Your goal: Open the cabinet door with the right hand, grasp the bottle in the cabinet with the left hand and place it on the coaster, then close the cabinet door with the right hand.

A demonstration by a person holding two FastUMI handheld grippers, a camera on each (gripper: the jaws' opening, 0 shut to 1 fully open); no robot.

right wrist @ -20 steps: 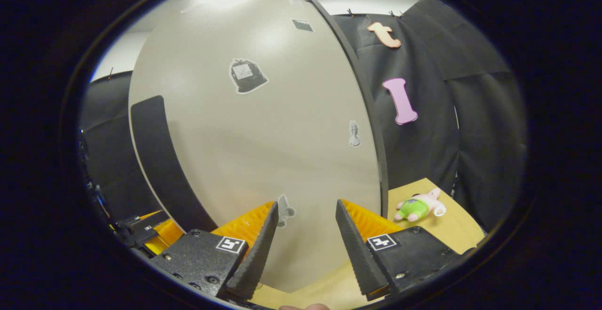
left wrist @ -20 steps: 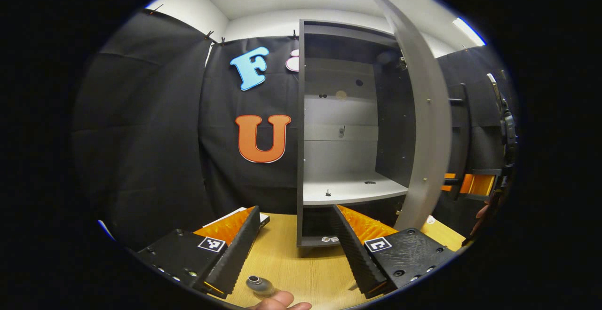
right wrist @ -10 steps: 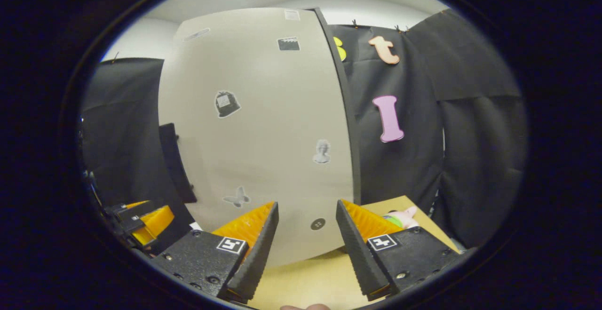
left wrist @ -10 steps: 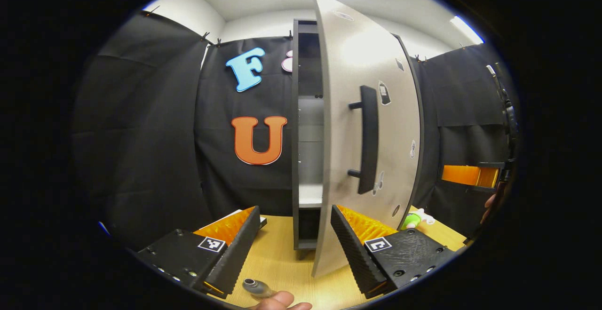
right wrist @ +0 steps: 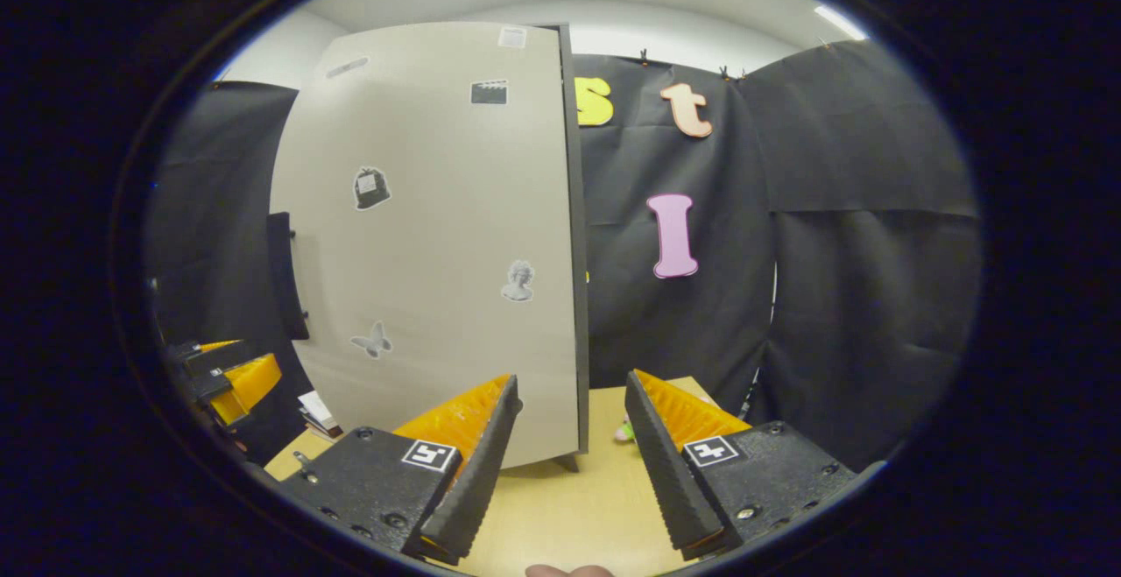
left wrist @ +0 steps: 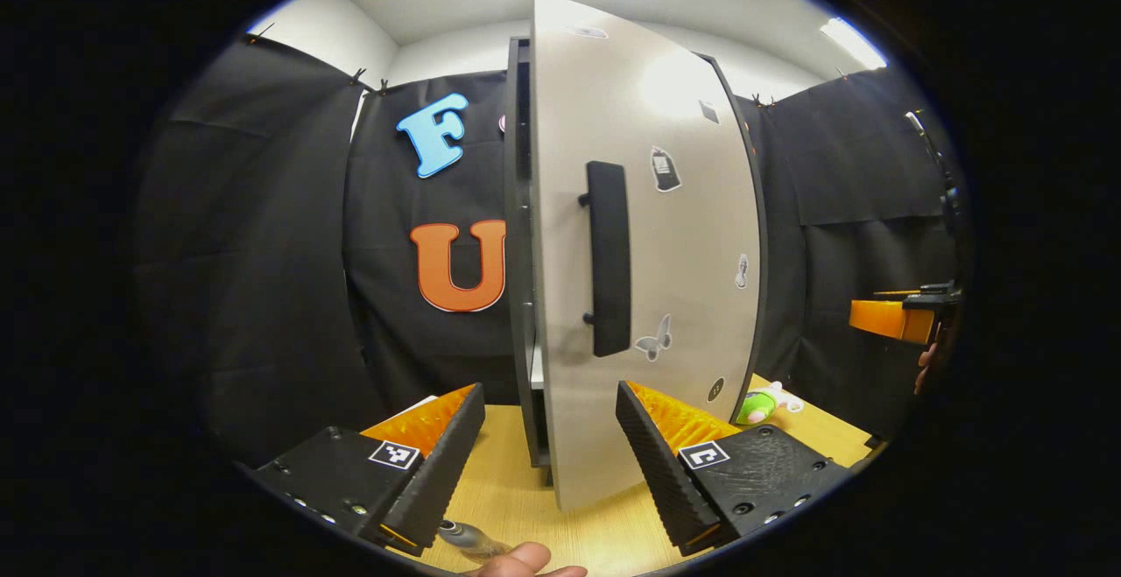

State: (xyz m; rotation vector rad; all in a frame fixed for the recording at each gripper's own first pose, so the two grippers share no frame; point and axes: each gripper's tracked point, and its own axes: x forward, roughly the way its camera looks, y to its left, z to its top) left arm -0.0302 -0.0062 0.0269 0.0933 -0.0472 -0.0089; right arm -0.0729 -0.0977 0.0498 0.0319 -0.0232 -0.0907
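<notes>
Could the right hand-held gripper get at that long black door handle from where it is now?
Probably yes: the right hand-held gripper is open and empty, facing the beige cabinet door, and nothing stands before the long black door handle, off to its left.

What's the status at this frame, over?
Left claw open, empty. Right claw open, clear of cabinet door. Door nearly shut, thin gap at handle side. Nothing in door's path.

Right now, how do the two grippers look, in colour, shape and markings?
Each gripper has two black wedge-shaped fingers with ribbed inner faces, orange ridged backing, and black bases with screws and small square black-and-white tags. The left gripper and right gripper look alike.
</notes>
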